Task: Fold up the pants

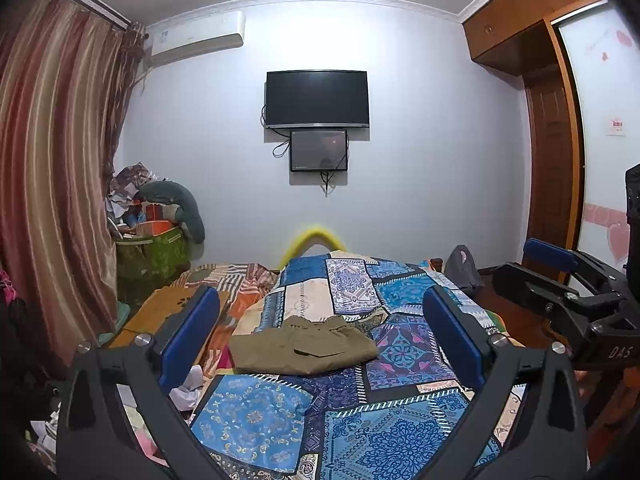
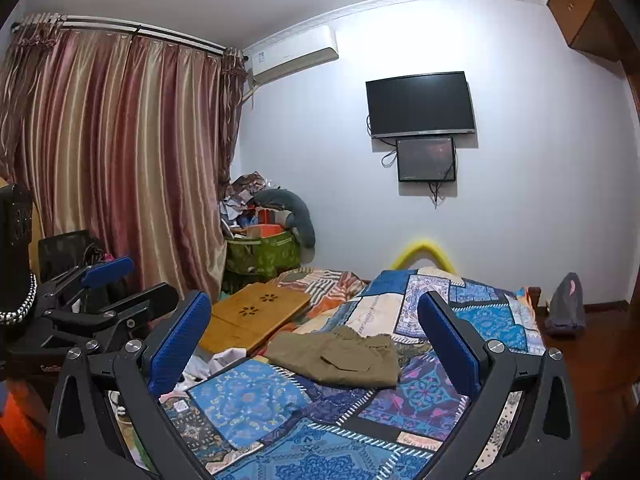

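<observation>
A: Where are the pants (image 1: 304,346)?

B: Folded into a flat olive bundle on the bed (image 1: 256,408), about mid-width on the blue patchwork cover. A pocket flap faces up, and the waistband end lies toward the bed's far end.

A: Is either gripper on them?

B: No. The left gripper (image 1: 320,336) has its jaws spread wide, blue pads well apart, with nothing between them. The pants show through the gap but lie beyond the fingertips. The right gripper (image 2: 316,336) stands the same way: jaws wide, nothing held, and the pants (image 2: 340,356) out ahead on the cover.

A: Can each camera see the other tool?

B: Yes. The left view catches the right gripper (image 1: 540,268) at the bed's right edge, jaws apart. The right view shows the left gripper (image 2: 124,284) over the bed's left edge, parted as well.

A: What else is on the bed?

B: A wooden tray (image 2: 256,312) lies flat near the left edge, touching a striped orange sheet (image 2: 320,284). Some white crumpled cloth (image 2: 224,358) sits just beside the tray's near end. A yellow arc (image 1: 312,236) rises at the far end of the bed.

A: And around it?

B: Striped curtains (image 2: 120,152) to the left, and a full green bin (image 2: 264,256) in the far left corner. A dark TV (image 1: 316,98) hangs on the far wall with a smaller screen (image 1: 318,150) just beneath.
</observation>
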